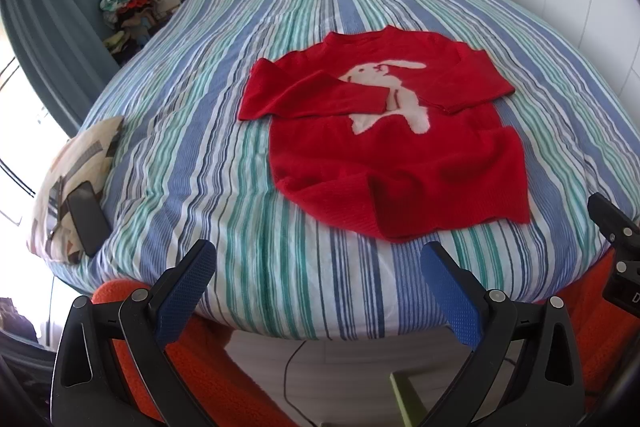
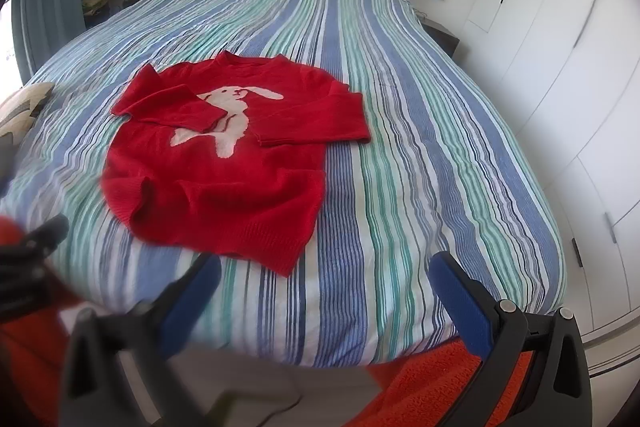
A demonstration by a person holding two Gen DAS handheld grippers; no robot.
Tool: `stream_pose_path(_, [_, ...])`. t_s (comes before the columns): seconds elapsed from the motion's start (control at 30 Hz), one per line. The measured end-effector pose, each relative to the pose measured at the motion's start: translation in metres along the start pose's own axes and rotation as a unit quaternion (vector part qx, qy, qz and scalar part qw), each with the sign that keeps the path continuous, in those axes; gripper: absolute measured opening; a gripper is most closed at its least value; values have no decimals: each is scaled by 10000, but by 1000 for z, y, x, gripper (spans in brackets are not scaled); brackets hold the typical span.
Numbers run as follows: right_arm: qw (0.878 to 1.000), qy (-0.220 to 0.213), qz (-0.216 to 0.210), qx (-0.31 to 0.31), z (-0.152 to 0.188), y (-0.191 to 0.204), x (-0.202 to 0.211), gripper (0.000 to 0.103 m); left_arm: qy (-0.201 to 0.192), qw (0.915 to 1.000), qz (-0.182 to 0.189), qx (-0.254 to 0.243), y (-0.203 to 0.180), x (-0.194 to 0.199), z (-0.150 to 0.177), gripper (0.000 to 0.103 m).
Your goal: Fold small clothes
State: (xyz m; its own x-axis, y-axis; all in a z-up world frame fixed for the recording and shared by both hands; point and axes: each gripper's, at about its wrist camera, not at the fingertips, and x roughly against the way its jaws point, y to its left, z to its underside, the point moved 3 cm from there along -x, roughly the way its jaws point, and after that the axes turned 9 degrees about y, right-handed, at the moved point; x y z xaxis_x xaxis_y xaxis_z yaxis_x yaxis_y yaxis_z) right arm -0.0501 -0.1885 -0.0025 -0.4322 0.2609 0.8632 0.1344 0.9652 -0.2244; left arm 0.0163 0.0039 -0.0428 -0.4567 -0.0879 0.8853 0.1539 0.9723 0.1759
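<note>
While both sleeves lie folded inward, red sweater (image 1: 396, 163) beyond 2 empty, spread grippers' fingers (image 1: 452, 293).

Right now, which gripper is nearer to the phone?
Left. The left gripper hangs open at the bed's near edge, with the phone just to its left on a cushion. The right gripper, also open, is farther right, beyond the sweater.

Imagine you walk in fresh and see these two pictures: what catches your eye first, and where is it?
The bright red sweater with a white rabbit on its chest lies on the striped bedspread, both sleeves folded across the front. Both grippers, left gripper and right gripper, hang open at the bed's near edge, blue fingers spread and touching nothing. A dark phone rests on a patterned cushion at the left edge.
</note>
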Motion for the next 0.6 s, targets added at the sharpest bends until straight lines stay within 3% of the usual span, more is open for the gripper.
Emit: stream_pose_path(0.6, [10000, 10, 2, 5, 1, 0, -1, 103, 27, 10000, -2, 2, 0, -1, 0, 102])
